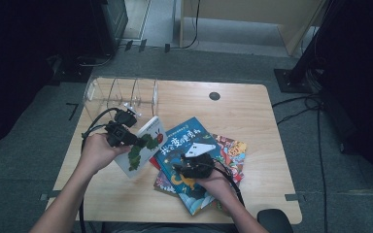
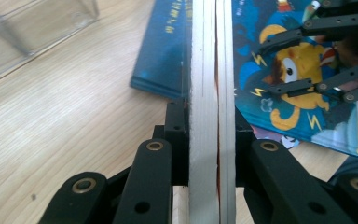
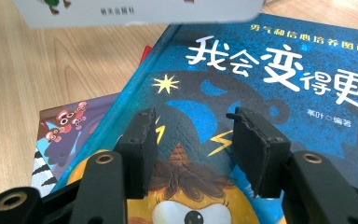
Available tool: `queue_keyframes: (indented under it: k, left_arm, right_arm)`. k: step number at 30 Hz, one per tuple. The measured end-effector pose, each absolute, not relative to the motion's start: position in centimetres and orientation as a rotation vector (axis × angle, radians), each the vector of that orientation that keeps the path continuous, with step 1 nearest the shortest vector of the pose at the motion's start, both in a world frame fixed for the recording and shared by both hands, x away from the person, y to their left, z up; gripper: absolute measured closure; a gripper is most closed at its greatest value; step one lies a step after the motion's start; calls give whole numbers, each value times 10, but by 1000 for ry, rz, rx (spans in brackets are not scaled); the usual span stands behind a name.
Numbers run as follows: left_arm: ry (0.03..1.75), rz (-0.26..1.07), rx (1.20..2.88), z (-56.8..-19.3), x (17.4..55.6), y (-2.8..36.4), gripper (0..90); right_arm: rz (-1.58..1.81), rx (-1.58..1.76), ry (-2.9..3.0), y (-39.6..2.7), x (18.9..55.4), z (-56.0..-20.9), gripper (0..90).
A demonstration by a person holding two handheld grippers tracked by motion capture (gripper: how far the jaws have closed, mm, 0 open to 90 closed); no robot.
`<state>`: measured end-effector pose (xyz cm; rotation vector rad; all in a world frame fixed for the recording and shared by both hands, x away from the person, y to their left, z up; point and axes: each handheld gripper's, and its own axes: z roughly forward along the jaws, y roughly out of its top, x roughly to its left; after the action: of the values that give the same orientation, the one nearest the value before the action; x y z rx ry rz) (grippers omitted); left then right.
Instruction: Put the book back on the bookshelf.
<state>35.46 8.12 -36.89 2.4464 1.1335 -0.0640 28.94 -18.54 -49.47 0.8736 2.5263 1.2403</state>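
Note:
My left gripper [image 1: 137, 141] is shut on the edge of a white picture book [image 1: 148, 141] with a green caterpillar on its cover and holds it tilted above the table. In the left gripper view the black jaws clamp the book's white page block [image 2: 212, 84] from both sides. My right gripper [image 1: 187, 167] hovers over a blue picture book [image 1: 187, 141] that tops a small stack. Its pads [image 3: 142, 144] stand apart above the blue cover [image 3: 261, 70] with nothing between them. The white book's lower edge [image 3: 135, 11] hangs just beyond.
A clear plastic book rack [image 1: 121, 94] with several dividers stands at the back left of the wooden table [image 1: 243, 111]. More colourful books [image 1: 230, 150] lie under the blue one, and one corner [image 3: 60, 130] sticks out. A dark round grommet [image 1: 214, 96] sits near the far edge.

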Motion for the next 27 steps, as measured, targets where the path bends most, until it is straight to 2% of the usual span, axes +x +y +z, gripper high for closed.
queue_keyframes:
  k: [10,12,27]
  left_arm:
    - [1285,-48,2414,-365,368,99,772]
    - [1345,-44,2395,-357,376,104,772]
    - [1459,-28,2323,-312,413,106,773]
  right_arm:
    - [1243,878,2529,-186,290,-495,501]
    - [1243,878,2529,-186,290,-495,501]
    - [1239,878,2526,-186,289,-495,506]
